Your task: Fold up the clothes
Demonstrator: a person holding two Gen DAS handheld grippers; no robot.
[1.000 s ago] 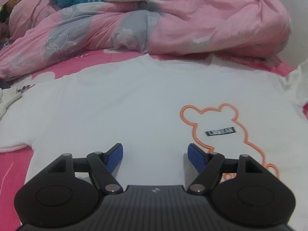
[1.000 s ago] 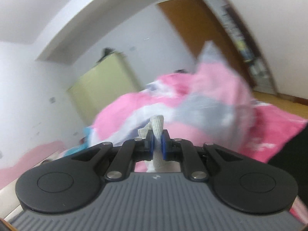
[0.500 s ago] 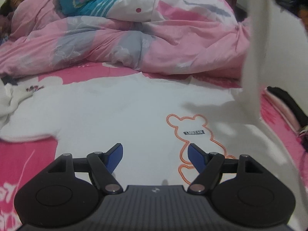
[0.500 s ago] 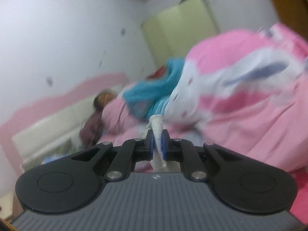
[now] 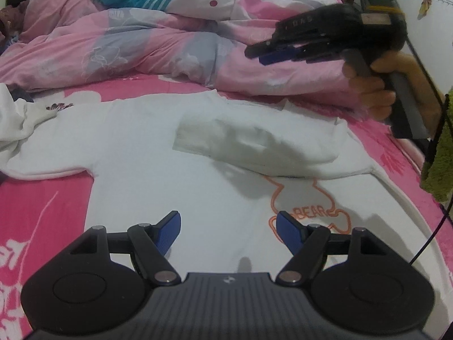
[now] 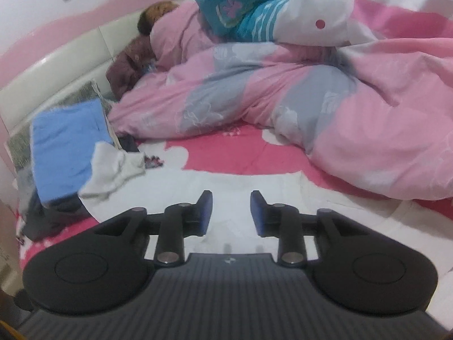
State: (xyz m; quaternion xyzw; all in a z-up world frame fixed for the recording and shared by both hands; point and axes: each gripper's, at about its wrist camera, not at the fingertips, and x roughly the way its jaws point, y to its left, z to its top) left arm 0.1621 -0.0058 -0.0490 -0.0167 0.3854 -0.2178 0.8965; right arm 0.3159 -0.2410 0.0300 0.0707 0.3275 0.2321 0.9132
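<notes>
A white T-shirt (image 5: 147,170) with an orange bear outline (image 5: 308,201) lies flat on the pink bed sheet. Its right sleeve (image 5: 254,144) lies folded inward across the chest. My left gripper (image 5: 228,226) hovers open over the shirt's lower part, holding nothing. In the left wrist view my right gripper (image 5: 264,53) hangs above the folded sleeve, held by a hand (image 5: 376,85). In its own view the right gripper (image 6: 230,206) is open and empty over the white shirt (image 6: 249,181).
A bunched pink and grey duvet (image 5: 141,45) runs along the far side of the shirt. Another white garment (image 6: 113,170), a blue cloth (image 6: 65,147) and a dark item lie at the left. A green towel (image 5: 438,164) hangs at the right edge.
The right gripper carried the sleeve over the shirt, swung down toward the bed and let go; it now stands open. The sleeve now lies folded on the chest. The left gripper stayed open.
</notes>
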